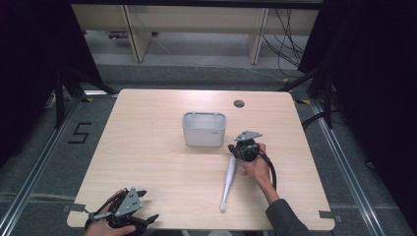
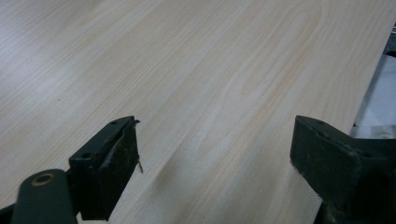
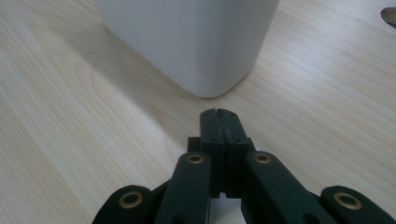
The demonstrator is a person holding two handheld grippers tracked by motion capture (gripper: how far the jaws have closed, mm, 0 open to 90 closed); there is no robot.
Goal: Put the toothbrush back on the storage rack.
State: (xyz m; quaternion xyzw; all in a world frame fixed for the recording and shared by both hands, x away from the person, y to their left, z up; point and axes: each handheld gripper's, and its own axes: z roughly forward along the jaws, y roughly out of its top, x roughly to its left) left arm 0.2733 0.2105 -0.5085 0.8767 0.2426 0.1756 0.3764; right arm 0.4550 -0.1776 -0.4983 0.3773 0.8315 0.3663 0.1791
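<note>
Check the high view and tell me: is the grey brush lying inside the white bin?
No, the grey brush lies flat on the table, outside the white bin.

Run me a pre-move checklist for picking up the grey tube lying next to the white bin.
1. Right tool open for the pick: not ok; its jaws are pressed shut with nothing between them.
2. Right tool aimed at the grey tube: not ok; it faces the white bin, and the tube lies beside the right hand.
3. Tube free of the bin: ok; it lies flat on the table, apart from the bin.
4. Bin upright, top open: ok.
5. Left tool out of the way: ok; open over bare wood at the table's near left edge.
6. Bin contents: cannot tell.
</note>
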